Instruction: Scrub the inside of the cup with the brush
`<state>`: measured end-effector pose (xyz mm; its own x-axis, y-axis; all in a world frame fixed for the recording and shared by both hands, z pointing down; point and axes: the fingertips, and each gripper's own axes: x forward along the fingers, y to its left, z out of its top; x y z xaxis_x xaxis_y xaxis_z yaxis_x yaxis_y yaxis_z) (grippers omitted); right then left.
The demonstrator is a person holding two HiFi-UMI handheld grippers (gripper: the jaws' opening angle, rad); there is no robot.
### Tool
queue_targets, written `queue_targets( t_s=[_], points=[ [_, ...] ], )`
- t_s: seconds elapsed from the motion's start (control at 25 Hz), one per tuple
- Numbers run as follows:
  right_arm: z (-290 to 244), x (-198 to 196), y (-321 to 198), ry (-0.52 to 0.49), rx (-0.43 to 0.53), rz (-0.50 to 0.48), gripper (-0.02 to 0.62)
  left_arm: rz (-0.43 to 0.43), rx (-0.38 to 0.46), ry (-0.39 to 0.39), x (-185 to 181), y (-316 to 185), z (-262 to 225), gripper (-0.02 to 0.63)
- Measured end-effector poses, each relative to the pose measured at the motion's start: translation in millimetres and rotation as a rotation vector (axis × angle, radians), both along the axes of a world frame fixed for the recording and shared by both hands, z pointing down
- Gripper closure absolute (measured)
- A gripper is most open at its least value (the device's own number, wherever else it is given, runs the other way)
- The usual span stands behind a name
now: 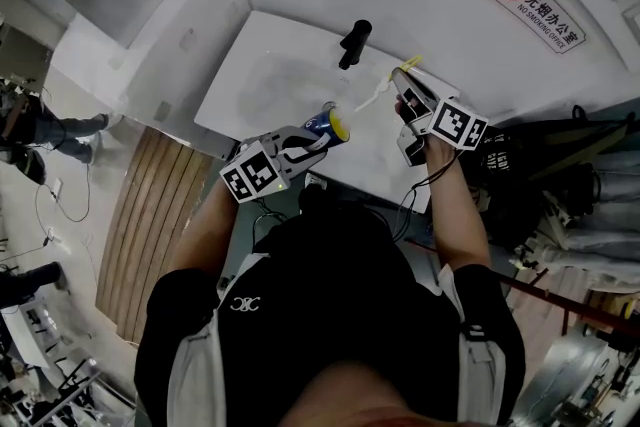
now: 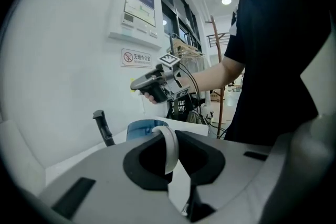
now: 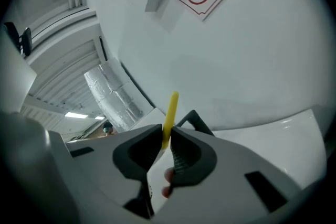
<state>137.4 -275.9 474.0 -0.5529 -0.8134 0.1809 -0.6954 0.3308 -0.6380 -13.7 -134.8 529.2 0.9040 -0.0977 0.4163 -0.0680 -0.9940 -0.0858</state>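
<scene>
A blue cup (image 1: 327, 122) with a yellowish inside lies tipped on its side above the white table (image 1: 270, 65), mouth toward the right. My left gripper (image 1: 316, 139) is shut on its white handle (image 2: 169, 147), and the blue cup wall (image 2: 143, 128) shows just beyond the jaws. My right gripper (image 1: 406, 85) is shut on the brush's yellow handle (image 3: 169, 115), whose end (image 1: 409, 63) sticks out past the jaws. The brush's pale stem (image 1: 372, 96) runs down-left, and its tip is at the cup's mouth. The brush head cannot be made out.
A black upright object (image 1: 353, 43) stands on the far part of the table, also visible as the black object (image 2: 103, 126) beyond the cup. A white wall with a no-smoking sign (image 1: 532, 7) rises behind. Slatted wooden boards (image 1: 150, 215) lie left of the table.
</scene>
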Motion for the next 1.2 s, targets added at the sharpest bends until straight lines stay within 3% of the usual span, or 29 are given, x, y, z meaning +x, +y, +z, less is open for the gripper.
queue_targets(
  t_s=[0.28,0.6,0.92,1.2],
  points=[
    [21,3,26,-0.048,-0.073,-0.099,0.541,-0.122,-0.068,0.069,-19,-32,1,0.558],
    [7,-23,67,-0.029,-0.040,-0.280,0.546,-0.201,-0.122,0.065,-26,-54,16,0.558],
    [-24,-54,75,-0.021,0.075,-0.338,0.546,-0.155,-0.097,-0.010,-18,-41,27,0.558],
    [-43,-54,45,-0.132,0.110,-0.234,0.546,-0.051,-0.031,-0.048,-6,-10,17,0.558]
  ],
)
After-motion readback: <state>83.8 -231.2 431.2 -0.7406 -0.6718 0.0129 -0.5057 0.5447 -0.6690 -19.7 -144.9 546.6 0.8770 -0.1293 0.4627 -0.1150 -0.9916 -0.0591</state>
